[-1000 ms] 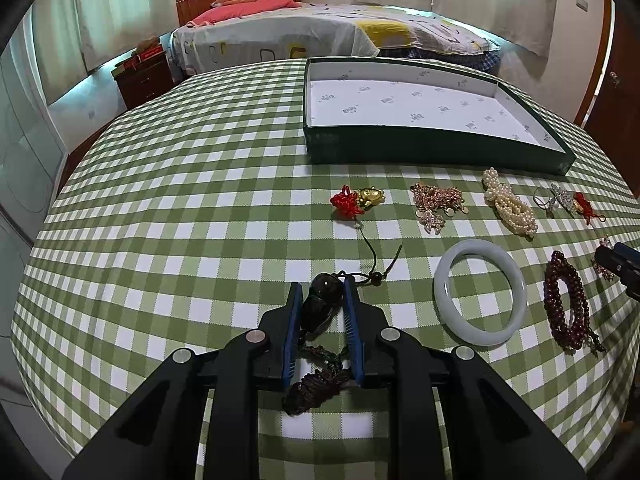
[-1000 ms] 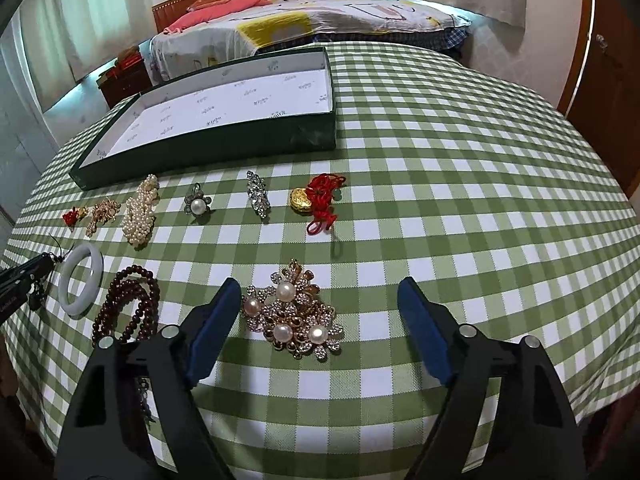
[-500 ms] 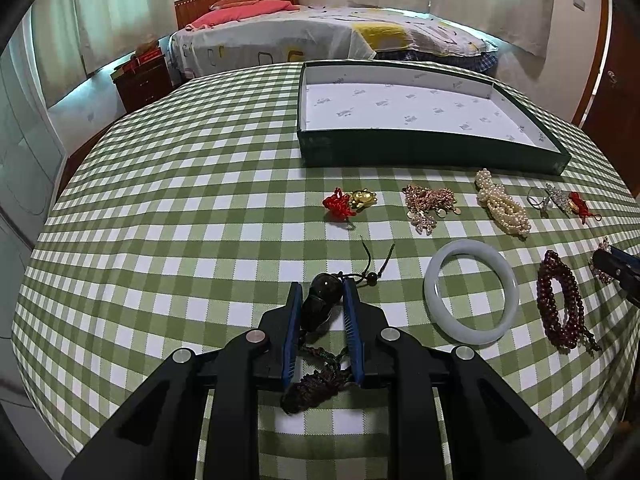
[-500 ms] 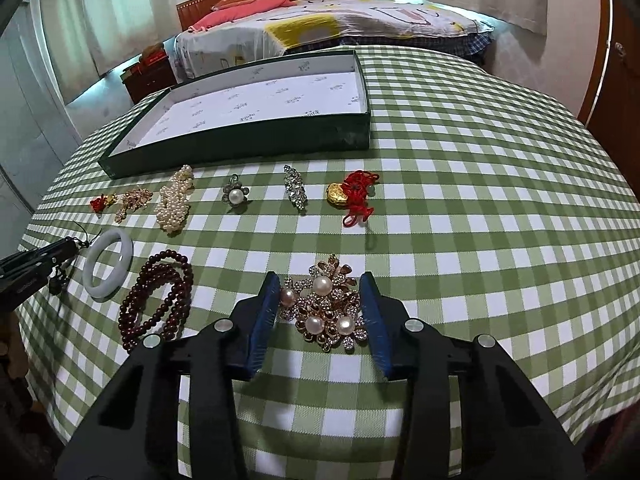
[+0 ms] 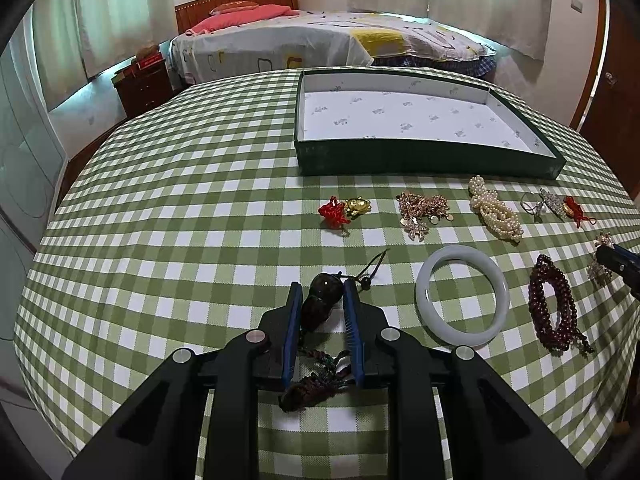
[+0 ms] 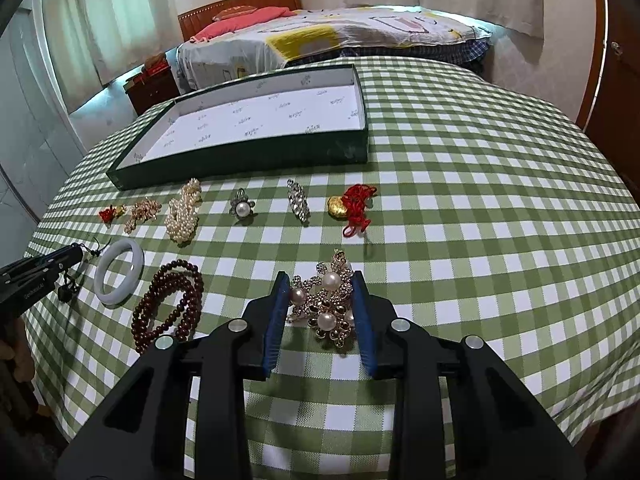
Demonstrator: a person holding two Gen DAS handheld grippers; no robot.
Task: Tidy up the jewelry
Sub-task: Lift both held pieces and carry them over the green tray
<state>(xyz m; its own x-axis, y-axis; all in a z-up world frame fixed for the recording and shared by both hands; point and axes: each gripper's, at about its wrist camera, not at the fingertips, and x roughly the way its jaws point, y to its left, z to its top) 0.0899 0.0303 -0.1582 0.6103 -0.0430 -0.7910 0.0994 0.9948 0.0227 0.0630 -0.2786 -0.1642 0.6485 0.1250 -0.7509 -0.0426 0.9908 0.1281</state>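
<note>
L gripper (image 5: 320, 300) is clamped on the dark gourd pendant (image 5: 323, 300), its tassel (image 5: 316, 380) hanging back between the fingers. R gripper (image 6: 320, 300) is pinched on the pearl flower brooch (image 6: 326, 300), pads touching both its sides; can't tell if it's off the cloth yet.

Both picks look made, so I reckon the step now is carry to the green tray (image 5: 420, 160). I'd lift straight up first so the tassel and cord clear the checked tablecloth (image 5: 180, 220), then go fwd, one arm at a time.

Room: from L cam the tray sits at 1 o'clock, far side of the row. Red knot charm (image 5: 334, 212) is at 12, gold chain cluster (image 5: 422, 208) toward 1, jade bangle (image 5: 462, 296) at 3, just beside. Go over them, high.

From R cam the tray is at 11; crystal clip (image 6: 298, 200) and gold ingot w/ red cord (image 6: 352, 208) lie at 12. The tray's near wall is upright, so I'd clear the rim before lowering. Tray interior is bare, so there's plenty of landing space. Table edge falls away at 6, behind both grippers.
</note>
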